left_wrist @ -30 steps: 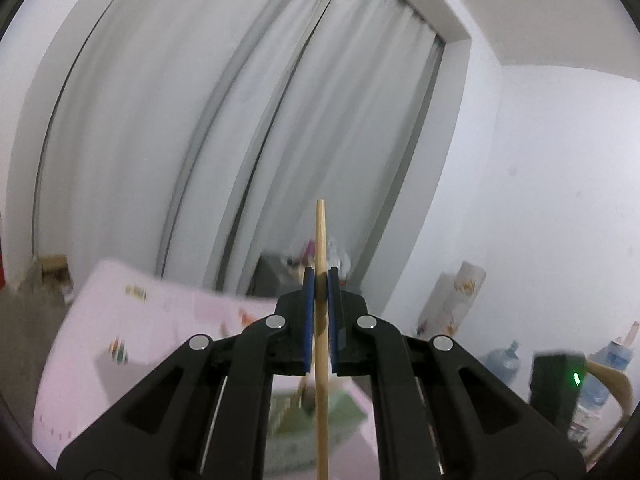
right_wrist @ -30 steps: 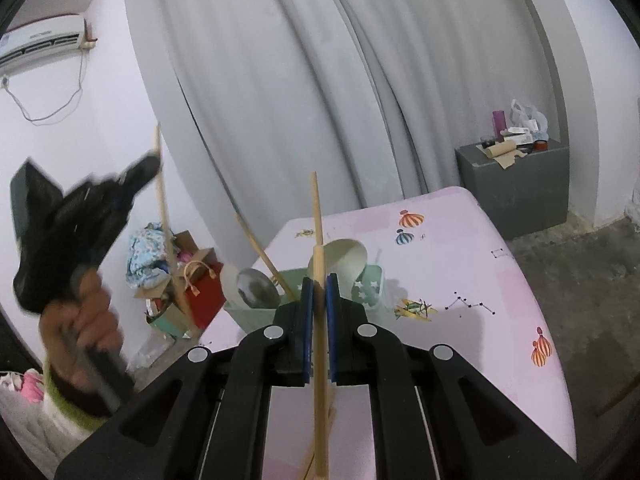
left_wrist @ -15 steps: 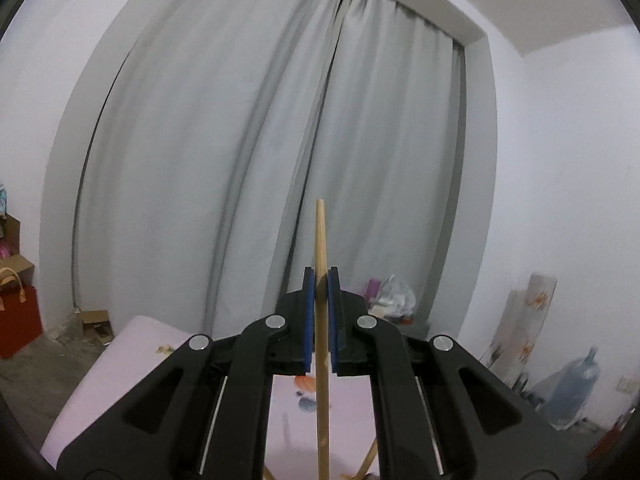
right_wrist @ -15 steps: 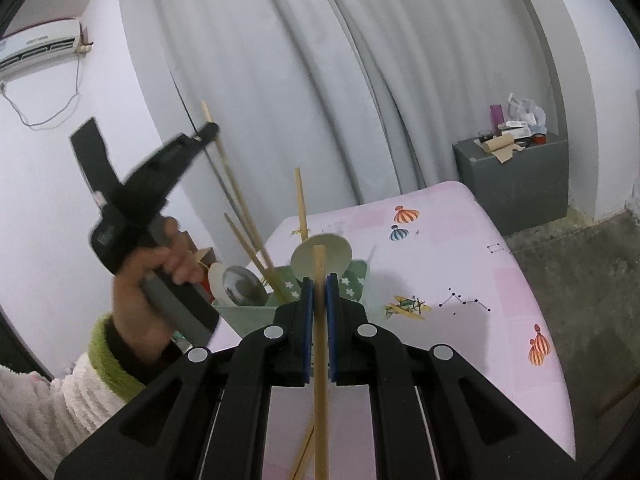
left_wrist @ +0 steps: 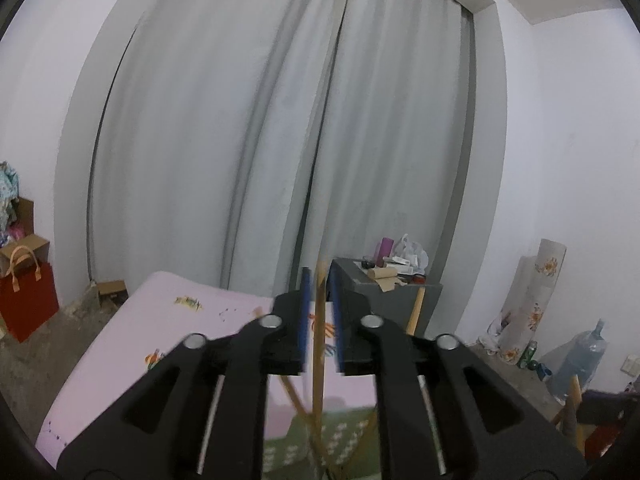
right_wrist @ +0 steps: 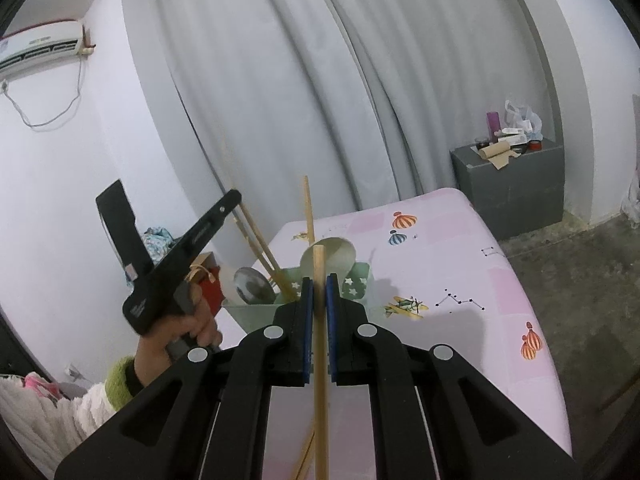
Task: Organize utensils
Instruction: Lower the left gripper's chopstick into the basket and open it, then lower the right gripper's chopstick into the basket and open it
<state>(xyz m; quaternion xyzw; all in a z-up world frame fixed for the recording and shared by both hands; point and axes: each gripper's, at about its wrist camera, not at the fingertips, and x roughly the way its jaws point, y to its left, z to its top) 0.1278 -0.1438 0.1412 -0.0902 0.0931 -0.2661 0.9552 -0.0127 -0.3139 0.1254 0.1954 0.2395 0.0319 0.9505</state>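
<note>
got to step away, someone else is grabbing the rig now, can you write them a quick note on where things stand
Left claw: jaws opening, a wooden chopstick between them, pads no longer pressing on it, over the green utensil box.
Right claw: shut on another chopstick, short of the box.
Green box stands on the pink table; it holds several chopsticks, a metal spoon and a pale ladle.
Done: those utensils are in the box.
Left: finish the left drop, then bring the right chopstick to the box. Another stick seems to lie below the right claw.
</note>
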